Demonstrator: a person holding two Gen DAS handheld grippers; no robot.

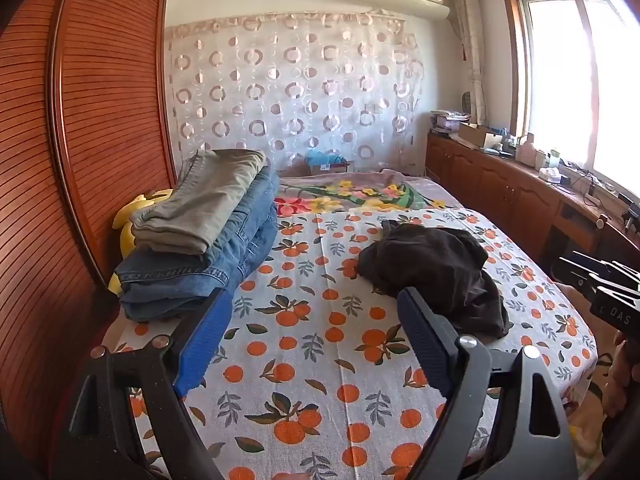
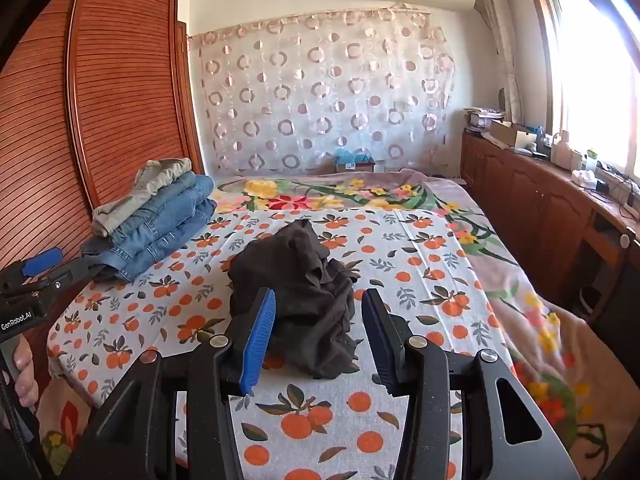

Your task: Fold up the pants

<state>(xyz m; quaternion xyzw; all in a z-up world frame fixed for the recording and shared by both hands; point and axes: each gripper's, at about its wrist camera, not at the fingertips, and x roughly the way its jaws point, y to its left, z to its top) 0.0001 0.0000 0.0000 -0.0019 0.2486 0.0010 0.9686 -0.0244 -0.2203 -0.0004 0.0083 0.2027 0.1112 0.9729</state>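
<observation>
Item 1 — left gripper (image 1: 312,340): jaws spread wide, nothing between them, blue pads bare; it hovers over the near part of the bed, pointing slightly down, well apart from any cloth.

Item 2 — right gripper (image 2: 318,336): jaws parted to a middling gap and empty. The crumpled heap sits just beyond and between the fingertips in the right wrist view; the pads do not press on it, though whether the tips brush the cloth cannot be told.

Item 3 — dark pants (image 2: 296,300): one unsorted mound, near the middle of the orange-print sheet (image 2: 360,408), waistband and legs not distinguishable.

Item 4 — folded stack (image 1: 200,236): olive trousers on top of blue jeans, at the left side of the bed beside the louvred wardrobe (image 1: 80,120). Judged finished work.

Item 5 — surroundings: patterned curtain (image 1: 296,88) behind the bed, wooden cabinets (image 2: 520,200) under the window at right.

Step in hand, as judged: the start of a new garment — approach and pick-up, no fold yet made.

Next move calls for: finding an edge in the heap, ideally the waistband, pinching it with both grippers at separate points, then lifting and shaking it out flat on the sheet. Grabbing a mid-heap bunch would likely leave the legs tangled.
</observation>
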